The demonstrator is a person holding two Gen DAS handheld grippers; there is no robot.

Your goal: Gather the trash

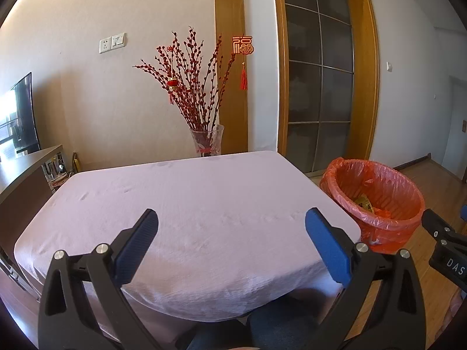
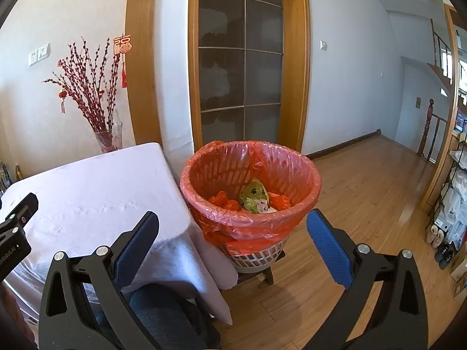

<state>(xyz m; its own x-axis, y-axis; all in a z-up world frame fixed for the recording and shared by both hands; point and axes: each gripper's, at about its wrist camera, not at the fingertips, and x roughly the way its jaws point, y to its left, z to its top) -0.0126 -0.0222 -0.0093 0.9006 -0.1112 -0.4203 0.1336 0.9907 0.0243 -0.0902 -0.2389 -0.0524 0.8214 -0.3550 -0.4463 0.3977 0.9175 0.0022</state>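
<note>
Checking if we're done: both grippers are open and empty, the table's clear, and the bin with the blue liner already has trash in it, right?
Not quite: the liner is red-orange, not blue, as the right wrist view shows. The rest holds: both the left gripper and right gripper have open, empty jaws, the table is clear, and trash lies in the bin.

hand-held grippers: two, left hand-held gripper (image 1: 232, 242) and right hand-held gripper (image 2: 233, 243)
tabletop (image 1: 181, 204): one
waste basket (image 2: 251, 201): one
green wrapper (image 2: 253, 197) in basket: one
vase of red branches (image 1: 207, 143): one
</note>
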